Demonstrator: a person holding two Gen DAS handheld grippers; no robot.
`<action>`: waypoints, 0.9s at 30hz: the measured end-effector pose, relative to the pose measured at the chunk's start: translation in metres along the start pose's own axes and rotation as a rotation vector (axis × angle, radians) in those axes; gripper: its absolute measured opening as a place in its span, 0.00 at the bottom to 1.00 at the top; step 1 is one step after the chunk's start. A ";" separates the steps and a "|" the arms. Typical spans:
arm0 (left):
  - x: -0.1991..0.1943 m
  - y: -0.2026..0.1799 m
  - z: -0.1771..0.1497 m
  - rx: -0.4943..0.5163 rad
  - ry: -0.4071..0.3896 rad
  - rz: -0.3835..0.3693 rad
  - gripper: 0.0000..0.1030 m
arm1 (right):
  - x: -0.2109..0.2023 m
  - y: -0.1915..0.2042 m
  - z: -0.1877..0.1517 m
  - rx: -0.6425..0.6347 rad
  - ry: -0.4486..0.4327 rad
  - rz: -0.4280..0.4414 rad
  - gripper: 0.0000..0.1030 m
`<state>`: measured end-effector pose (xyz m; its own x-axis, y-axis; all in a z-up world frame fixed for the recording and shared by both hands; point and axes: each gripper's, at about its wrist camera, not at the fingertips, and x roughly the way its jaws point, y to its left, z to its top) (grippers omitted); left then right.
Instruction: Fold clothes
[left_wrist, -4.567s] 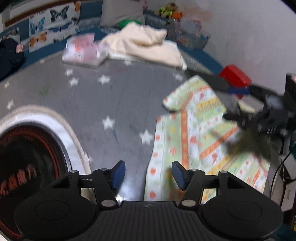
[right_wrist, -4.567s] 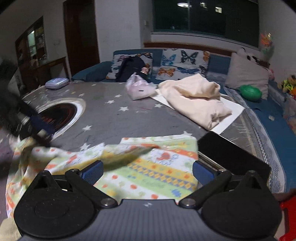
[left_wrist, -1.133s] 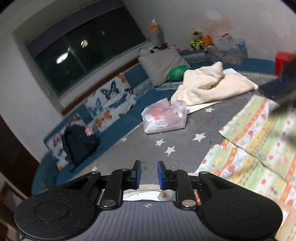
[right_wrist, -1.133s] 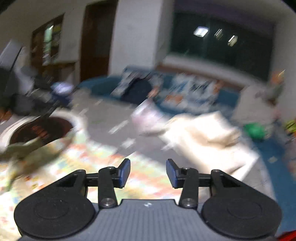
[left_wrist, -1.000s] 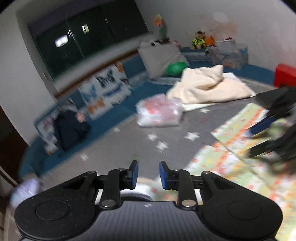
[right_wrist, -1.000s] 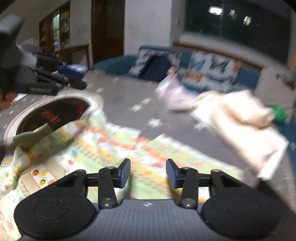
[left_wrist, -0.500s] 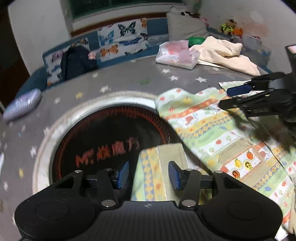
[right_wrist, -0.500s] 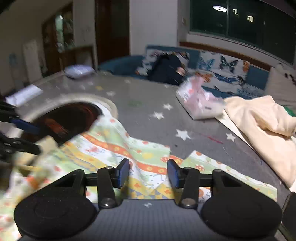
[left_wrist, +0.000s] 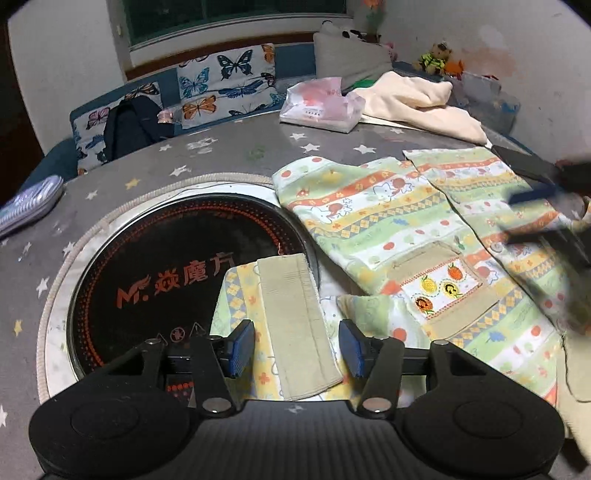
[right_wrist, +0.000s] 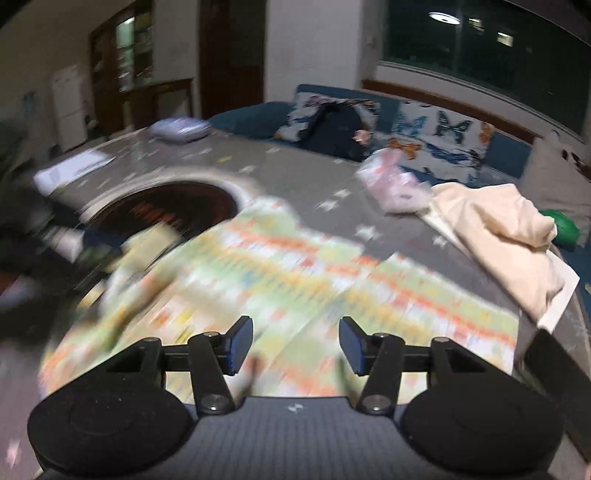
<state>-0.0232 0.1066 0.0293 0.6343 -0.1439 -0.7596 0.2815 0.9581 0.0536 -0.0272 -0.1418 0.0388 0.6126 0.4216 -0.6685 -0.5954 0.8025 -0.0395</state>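
Left wrist view: your left gripper (left_wrist: 297, 349) is wide open and holds nothing. Its 2 blue pads straddle a beige ribbed cuff (left_wrist: 295, 325) of the patterned garment (left_wrist: 388, 218), not touching it. That cuff lies directly ahead and below, overlapping the rim of the round black cooktop (left_wrist: 155, 273) set into the star-print table (left_wrist: 229, 155). The rest of the garment spreads ahead and to the right, pocket patch with fruit print facing up. At the far right edge your right gripper (left_wrist: 535, 214) shows only as a dark motion-blurred shape above the cloth.

Right wrist view: your right gripper (right_wrist: 295, 349) is also wide open, nothing between the pads. The garment (right_wrist: 295, 280) lies just ahead and below, heavily blurred. Ahead-left sits the cooktop (right_wrist: 166, 203); ahead-right a cream cloth (right_wrist: 509, 229) and a pink plastic bag (right_wrist: 391, 184) rest on the table (right_wrist: 288, 166). Left gripper (right_wrist: 29, 236) is a dark blur at far left; its state cannot be read from this view.
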 end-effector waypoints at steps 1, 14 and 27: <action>0.000 0.003 -0.002 -0.011 -0.001 -0.006 0.47 | -0.010 0.008 -0.008 -0.017 0.004 0.011 0.55; -0.081 0.055 -0.043 -0.287 -0.152 0.039 0.10 | -0.078 0.067 -0.079 -0.049 0.003 0.066 0.55; -0.153 0.118 -0.129 -0.595 -0.179 0.196 0.01 | -0.075 0.098 -0.083 -0.128 0.027 0.097 0.54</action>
<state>-0.1797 0.2730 0.0679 0.7582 0.0579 -0.6494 -0.2660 0.9369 -0.2270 -0.1744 -0.1296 0.0237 0.5357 0.4818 -0.6935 -0.7136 0.6973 -0.0668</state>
